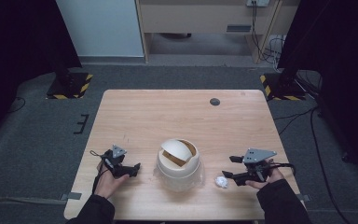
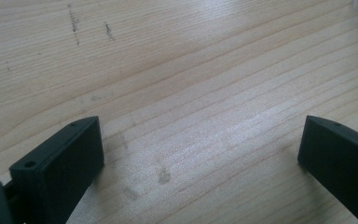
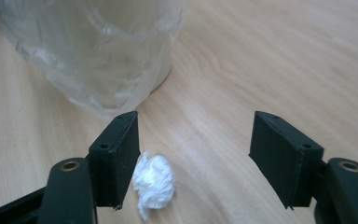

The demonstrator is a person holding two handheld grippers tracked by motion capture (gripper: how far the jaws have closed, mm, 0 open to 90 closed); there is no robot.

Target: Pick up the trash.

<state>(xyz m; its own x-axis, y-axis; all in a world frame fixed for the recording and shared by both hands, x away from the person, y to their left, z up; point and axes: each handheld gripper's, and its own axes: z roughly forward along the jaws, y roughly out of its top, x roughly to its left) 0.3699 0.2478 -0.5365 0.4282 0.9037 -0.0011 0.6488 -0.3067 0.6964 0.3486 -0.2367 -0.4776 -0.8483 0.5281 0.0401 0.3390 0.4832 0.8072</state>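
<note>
the right hand-held gripper (image 1: 229, 167) is wide open and holds nothing. a small white paper ball (image 3: 154, 181) lies on the tabletop (image 1: 168, 112) between its jaws, just beside the one at 9 o'clock. the left hand-held gripper (image 1: 131, 169) is farther off, also wide and empty. at 12 o'clock sits the little bin (image 1: 178, 161) in its clear bag (image 3: 98, 56).

A recording lab: a bare wooden desk (image 1: 177, 116) on grey carpet (image 1: 37, 135), flanked by hazard-striped stand bases (image 1: 70, 86), black curtains (image 1: 14, 42) and trailing cables (image 1: 317, 154)
</note>
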